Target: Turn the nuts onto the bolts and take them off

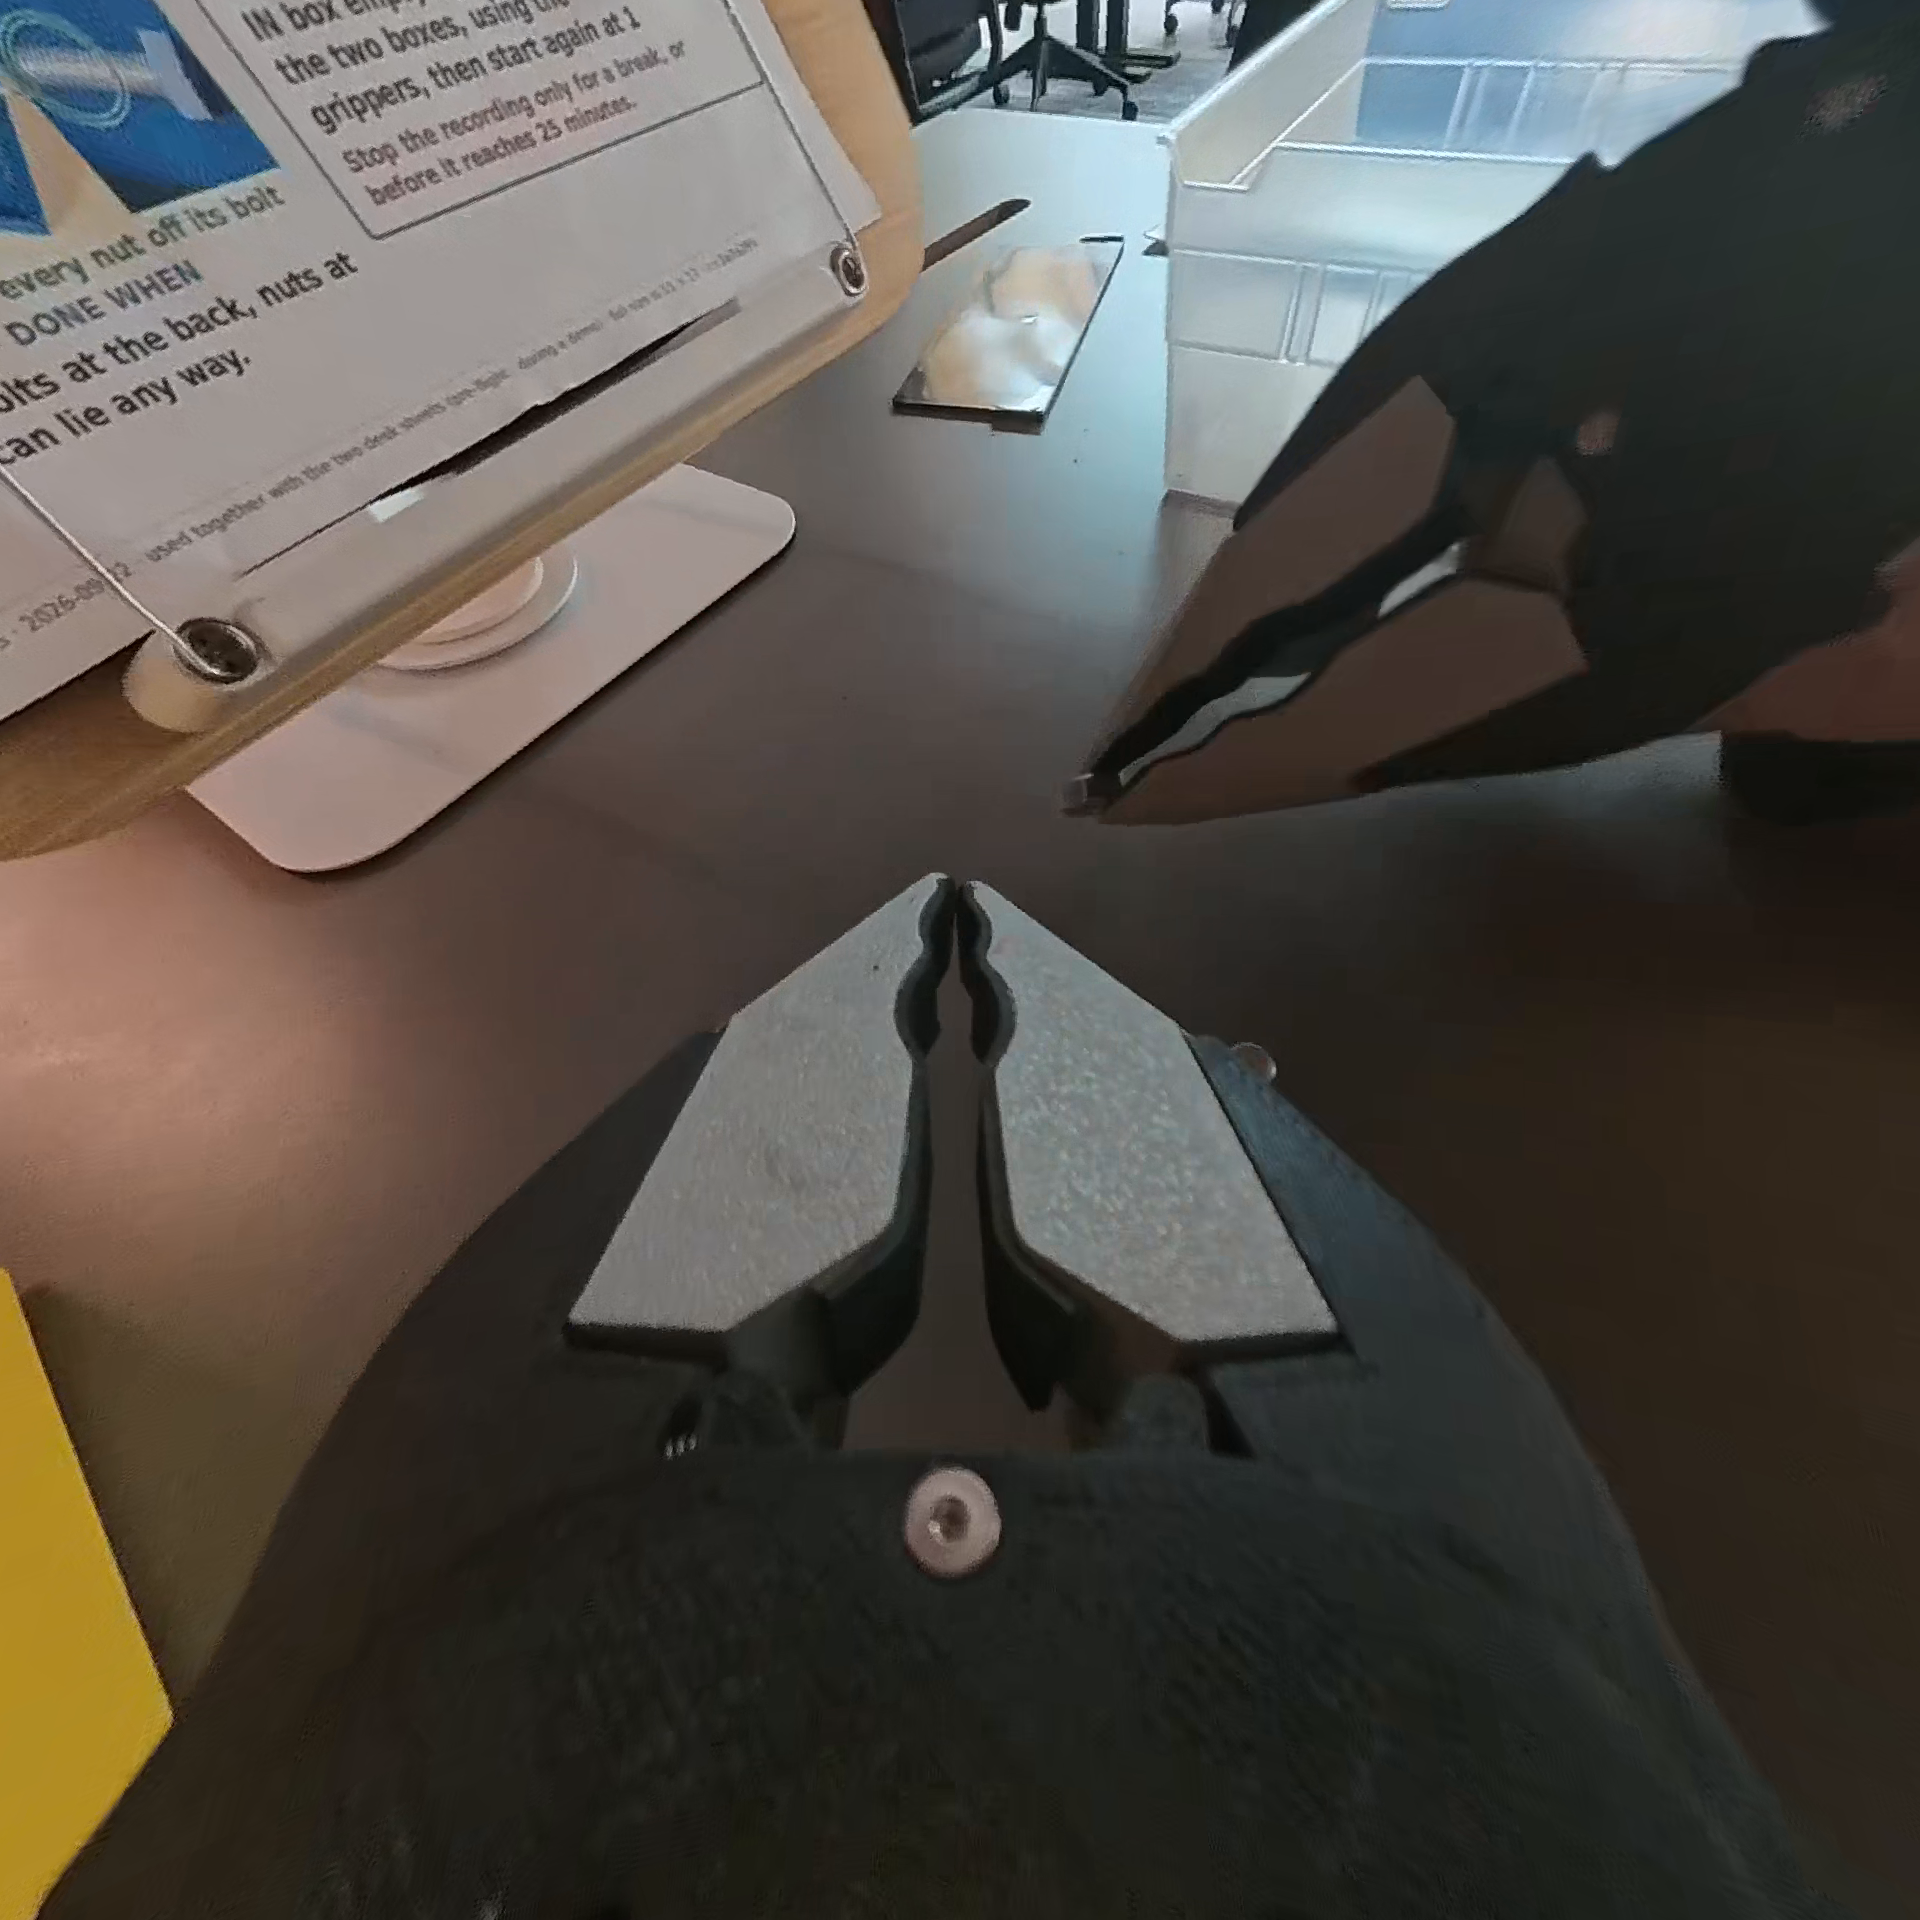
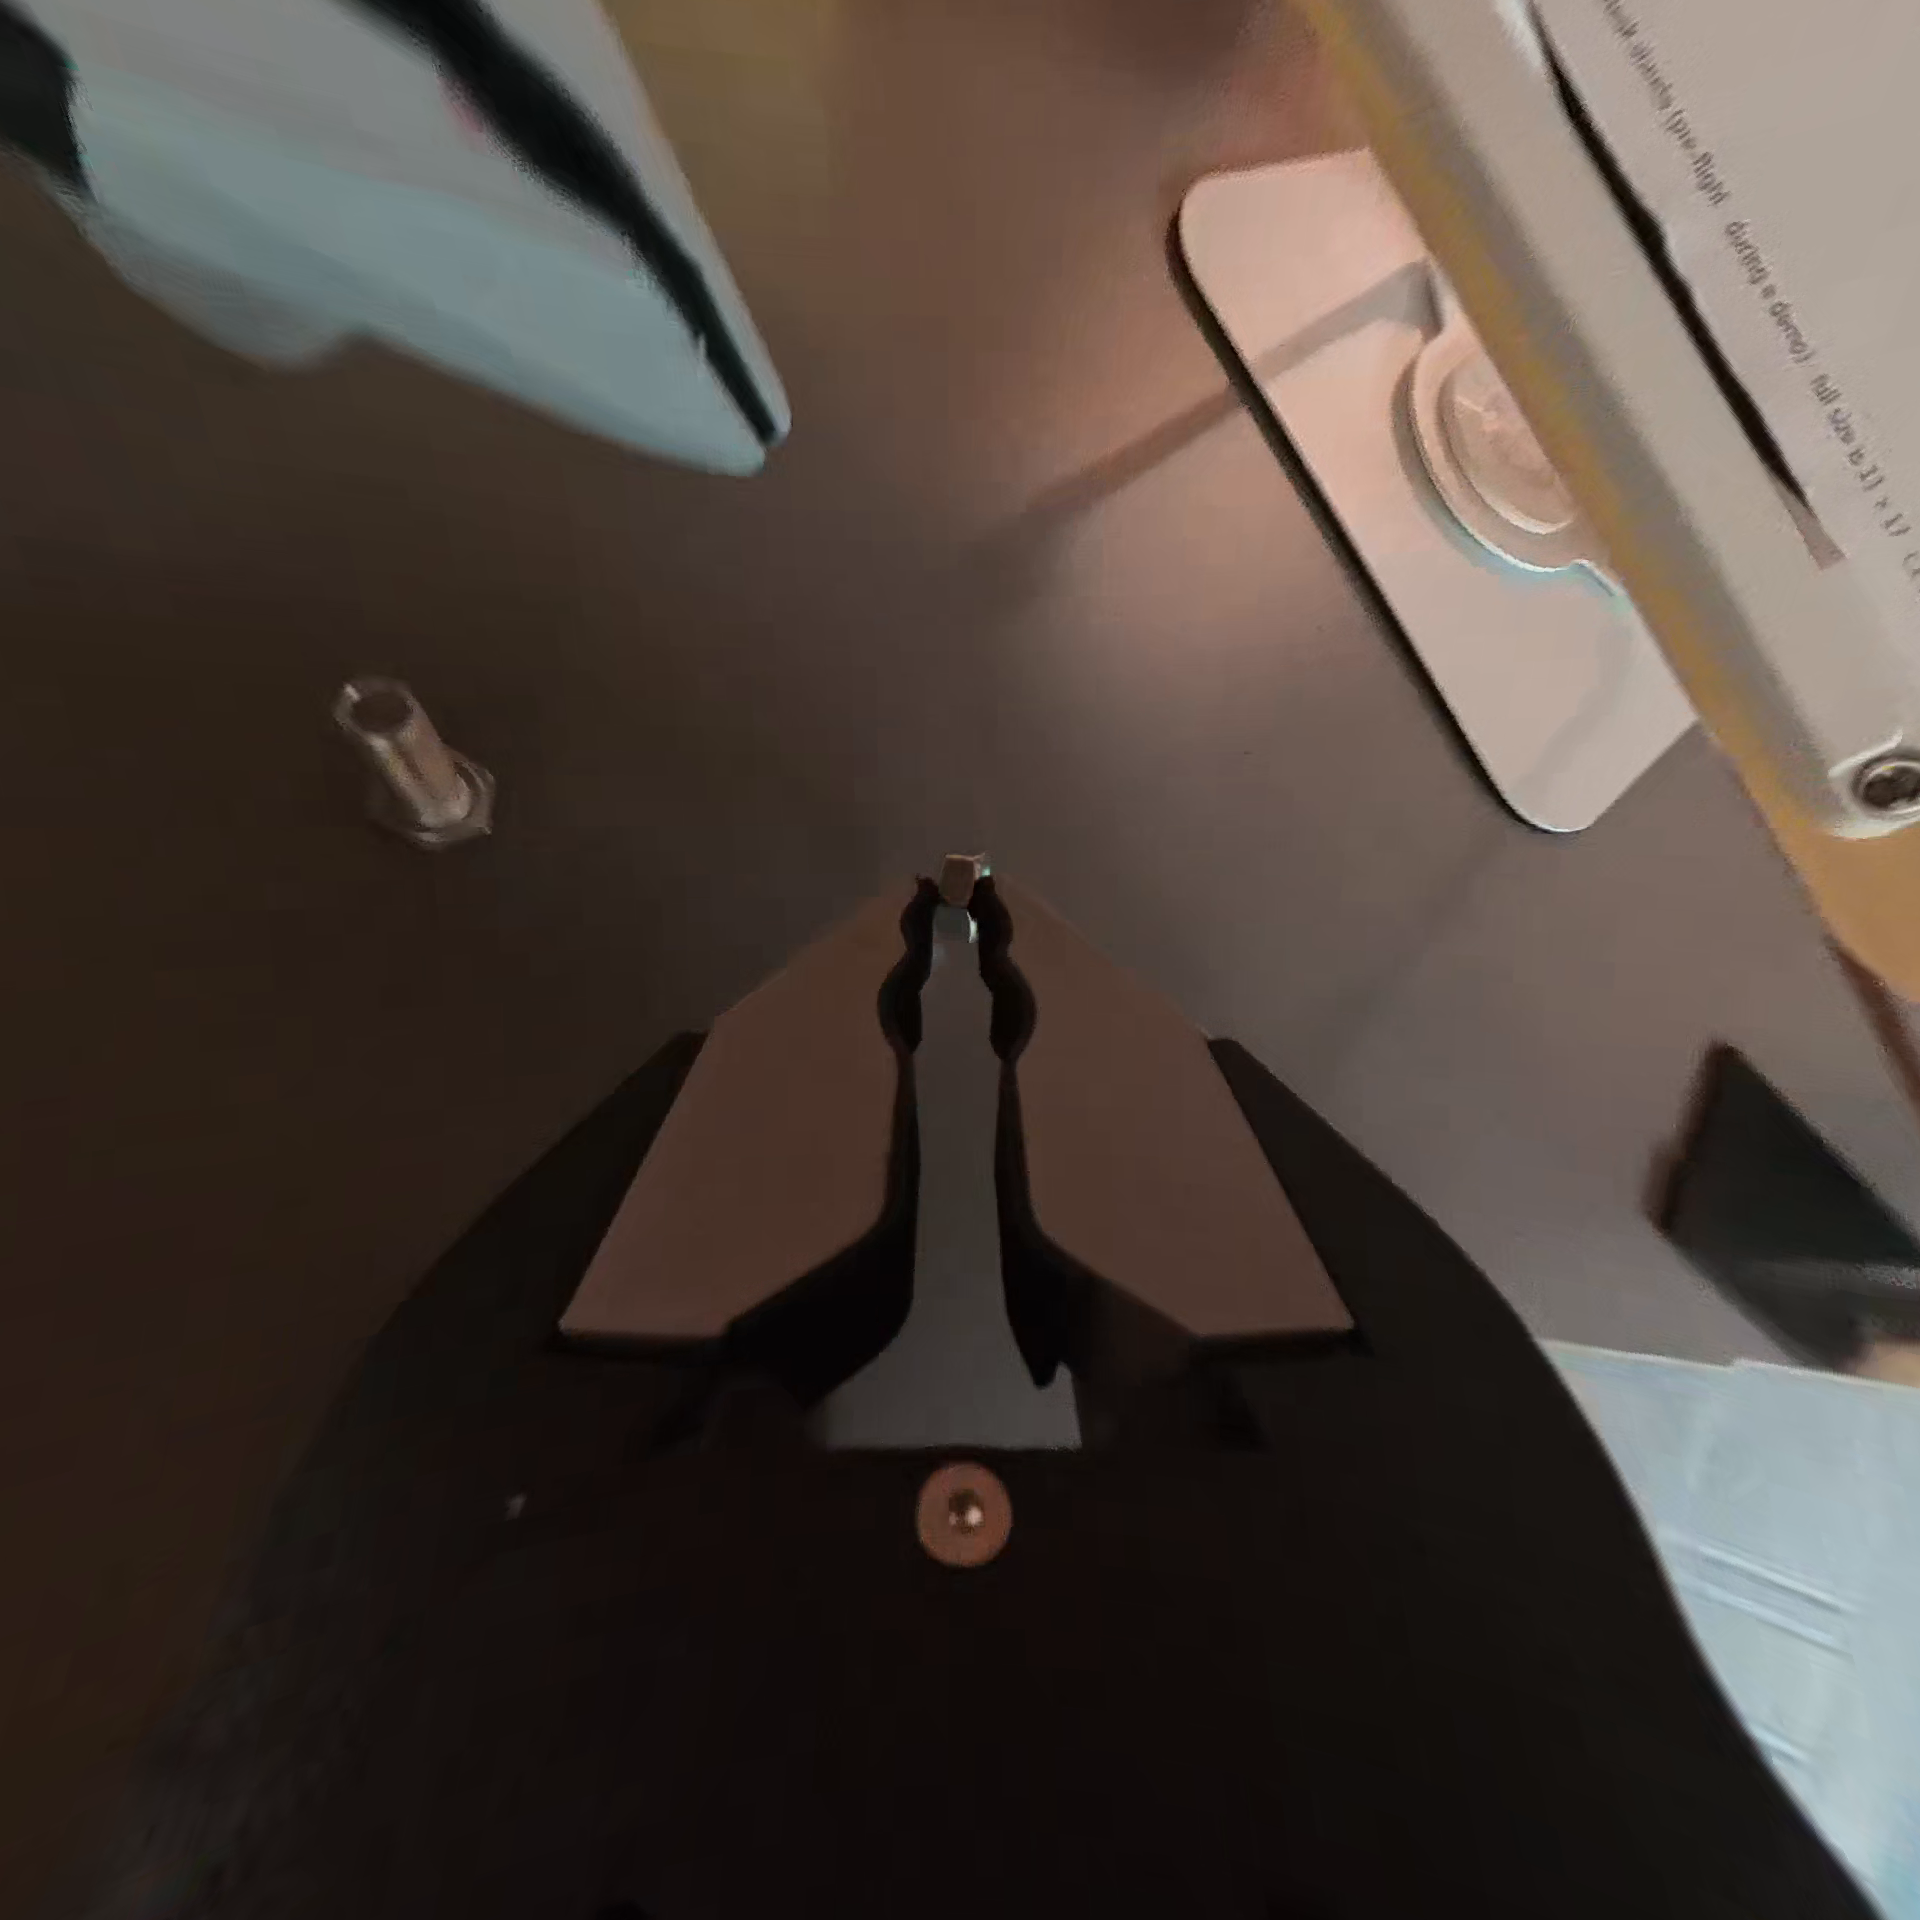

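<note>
Right gripper (image 2: 958, 883) pinches 1 small nut (image 2: 958, 871) at its tips, left gripper (image 1: 954, 885) is closed empty, and 1 bolt (image 2: 416, 764) lies bare mid-table, so threading looks undone.

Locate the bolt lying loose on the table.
In the right wrist view the bolt lies left of the right gripper, apart from it, on the dark table.

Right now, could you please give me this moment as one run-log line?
left gripper: shut, empty | right gripper: shut on nut | bolt: standing on table, apart from both
</note>
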`<state>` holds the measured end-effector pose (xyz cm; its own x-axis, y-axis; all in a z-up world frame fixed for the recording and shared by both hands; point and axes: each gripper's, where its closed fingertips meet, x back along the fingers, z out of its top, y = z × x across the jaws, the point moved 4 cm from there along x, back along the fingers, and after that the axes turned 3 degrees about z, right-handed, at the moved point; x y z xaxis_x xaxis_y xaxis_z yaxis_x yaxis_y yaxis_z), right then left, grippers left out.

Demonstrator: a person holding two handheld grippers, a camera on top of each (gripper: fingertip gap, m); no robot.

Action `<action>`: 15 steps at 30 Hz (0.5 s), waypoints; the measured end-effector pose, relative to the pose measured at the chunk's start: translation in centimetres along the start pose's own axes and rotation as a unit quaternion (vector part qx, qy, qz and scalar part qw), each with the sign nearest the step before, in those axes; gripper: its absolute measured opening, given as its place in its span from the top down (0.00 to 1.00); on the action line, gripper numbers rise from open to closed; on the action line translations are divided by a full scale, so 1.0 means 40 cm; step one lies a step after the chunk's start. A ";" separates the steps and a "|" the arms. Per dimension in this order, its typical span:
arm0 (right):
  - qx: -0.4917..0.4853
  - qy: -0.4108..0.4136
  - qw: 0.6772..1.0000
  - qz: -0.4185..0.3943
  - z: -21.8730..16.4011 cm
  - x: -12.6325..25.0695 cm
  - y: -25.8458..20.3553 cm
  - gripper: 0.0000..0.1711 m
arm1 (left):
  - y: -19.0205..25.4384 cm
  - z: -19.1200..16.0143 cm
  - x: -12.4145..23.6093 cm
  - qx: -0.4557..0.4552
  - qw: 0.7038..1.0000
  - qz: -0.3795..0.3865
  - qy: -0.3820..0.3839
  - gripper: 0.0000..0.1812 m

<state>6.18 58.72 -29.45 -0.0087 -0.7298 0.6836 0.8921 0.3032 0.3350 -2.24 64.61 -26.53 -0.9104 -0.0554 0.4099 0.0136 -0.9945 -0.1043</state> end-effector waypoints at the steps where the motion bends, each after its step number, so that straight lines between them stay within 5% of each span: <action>1: 0.021 -0.019 0.999 -0.017 -0.007 -0.004 0.000 0.98 | -0.002 -0.002 0.000 0.004 1.000 0.000 -0.003 1.00; 7: 0.059 -0.030 0.998 -0.011 -0.011 -0.017 -0.028 0.97 | -0.003 -0.015 -0.008 0.017 1.000 -0.004 -0.023 1.00; 15: -0.014 0.039 0.998 0.053 0.017 0.006 -0.033 0.89 | -0.003 -0.022 -0.016 0.013 0.999 0.002 -0.029 1.00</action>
<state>4.69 58.57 -29.26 0.1199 -0.7405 0.6613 0.8988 0.3639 0.2445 -2.03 64.86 -27.56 -0.8847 -0.0647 0.4616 0.0291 -0.9961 -0.0839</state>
